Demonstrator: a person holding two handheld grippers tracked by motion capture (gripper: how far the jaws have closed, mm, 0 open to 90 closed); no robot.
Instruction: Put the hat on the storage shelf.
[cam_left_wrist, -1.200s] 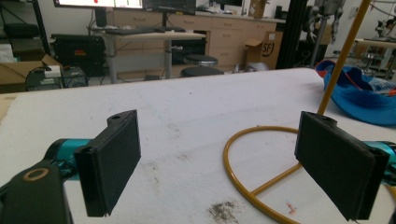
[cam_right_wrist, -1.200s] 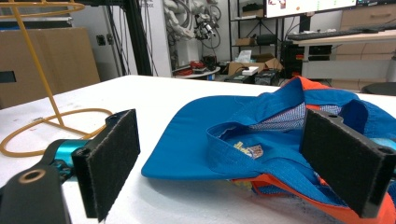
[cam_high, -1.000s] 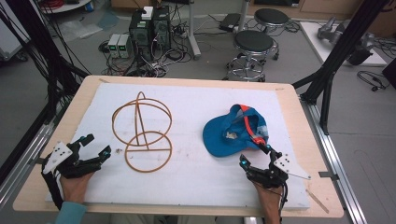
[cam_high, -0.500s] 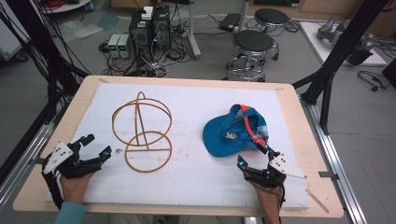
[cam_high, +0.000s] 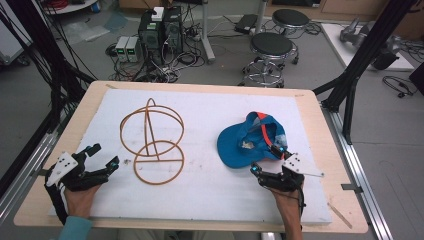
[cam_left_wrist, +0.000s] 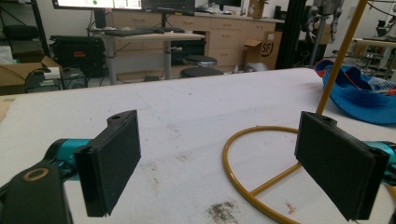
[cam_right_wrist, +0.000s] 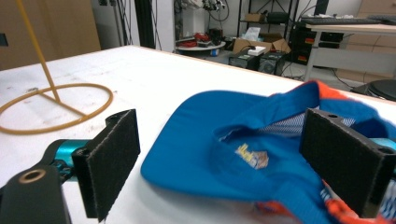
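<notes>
Blue cap (cam_right_wrist: 219, 154) inside label: small, print unreadable.

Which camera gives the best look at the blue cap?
The right gripper view: the cap lies close up between the open tongs, upside down, with its inner label and mesh visible. The high view shows the whole cap from above, but small. The left gripper view catches just part of it at the far right edge.

A lab: computer towers (cam_high: 159, 30) and cables on the floor, stools (cam_high: 270, 47), black rig frames (cam_high: 367, 50).
</notes>
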